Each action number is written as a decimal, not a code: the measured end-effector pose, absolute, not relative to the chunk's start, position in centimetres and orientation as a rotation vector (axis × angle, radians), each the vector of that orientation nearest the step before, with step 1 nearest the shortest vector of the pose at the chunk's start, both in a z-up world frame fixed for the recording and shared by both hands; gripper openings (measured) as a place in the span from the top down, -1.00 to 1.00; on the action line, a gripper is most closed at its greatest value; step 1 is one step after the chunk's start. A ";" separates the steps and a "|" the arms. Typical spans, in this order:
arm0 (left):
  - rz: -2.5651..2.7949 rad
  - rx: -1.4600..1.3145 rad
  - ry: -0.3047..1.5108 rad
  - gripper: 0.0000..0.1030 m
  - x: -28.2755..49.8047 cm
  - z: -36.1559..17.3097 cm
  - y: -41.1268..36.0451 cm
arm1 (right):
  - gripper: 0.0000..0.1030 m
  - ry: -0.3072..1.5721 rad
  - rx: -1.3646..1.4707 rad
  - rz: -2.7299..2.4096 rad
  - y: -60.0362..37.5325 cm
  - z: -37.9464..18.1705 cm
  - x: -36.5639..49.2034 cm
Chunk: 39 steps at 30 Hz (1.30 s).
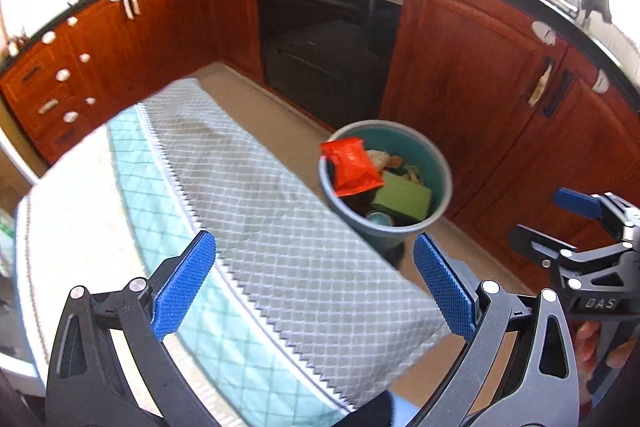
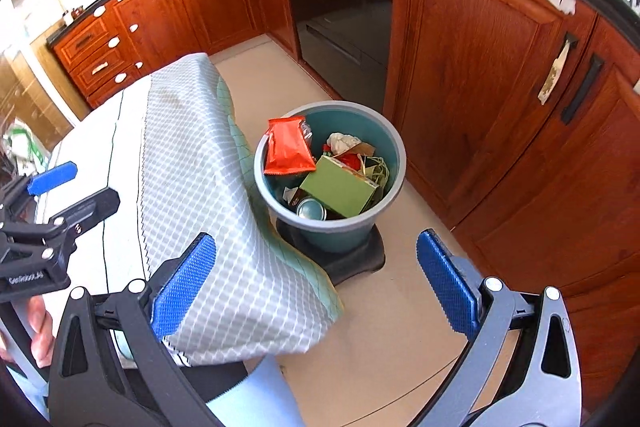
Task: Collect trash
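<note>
A teal trash bin (image 1: 430,151) (image 2: 352,119) stands on the floor beside the table. It holds an orange wrapper (image 1: 354,167) (image 2: 288,147) leaning on its rim, a green box (image 1: 402,197) (image 2: 340,189), a tin can (image 2: 311,209), crumpled paper (image 2: 342,142) and other scraps. My left gripper (image 1: 316,285) is open and empty above the table's cloth. My right gripper (image 2: 316,285) is open and empty above the table corner and floor, short of the bin. The right gripper shows at the right edge of the left wrist view (image 1: 556,223); the left gripper shows at the left edge of the right wrist view (image 2: 80,187).
A table under a grey and teal quilted cloth (image 1: 256,211) (image 2: 192,179) fills the left. Red wooden cabinets (image 1: 472,79) (image 2: 480,75) and a black oven (image 1: 328,47) (image 2: 340,11) stand behind the bin. The bin rests on a black base (image 2: 360,259) on beige floor (image 2: 392,331).
</note>
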State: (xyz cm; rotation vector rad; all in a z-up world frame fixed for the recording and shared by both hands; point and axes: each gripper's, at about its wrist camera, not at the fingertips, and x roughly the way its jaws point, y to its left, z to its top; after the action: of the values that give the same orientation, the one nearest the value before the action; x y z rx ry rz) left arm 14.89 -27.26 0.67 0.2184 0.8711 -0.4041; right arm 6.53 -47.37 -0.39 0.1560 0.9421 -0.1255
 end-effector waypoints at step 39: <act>-0.311 0.123 0.928 -0.93 10.8 -1.4 -23.1 | -0.88 0.979 0.056 -0.147 -43.4 -2.4 3.2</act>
State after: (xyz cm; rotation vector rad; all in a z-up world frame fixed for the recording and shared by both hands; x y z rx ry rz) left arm 10.83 -23.11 -1.44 0.1234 0.9281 -0.3106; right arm 3.16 -43.37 -2.40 0.0560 0.9786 -0.1467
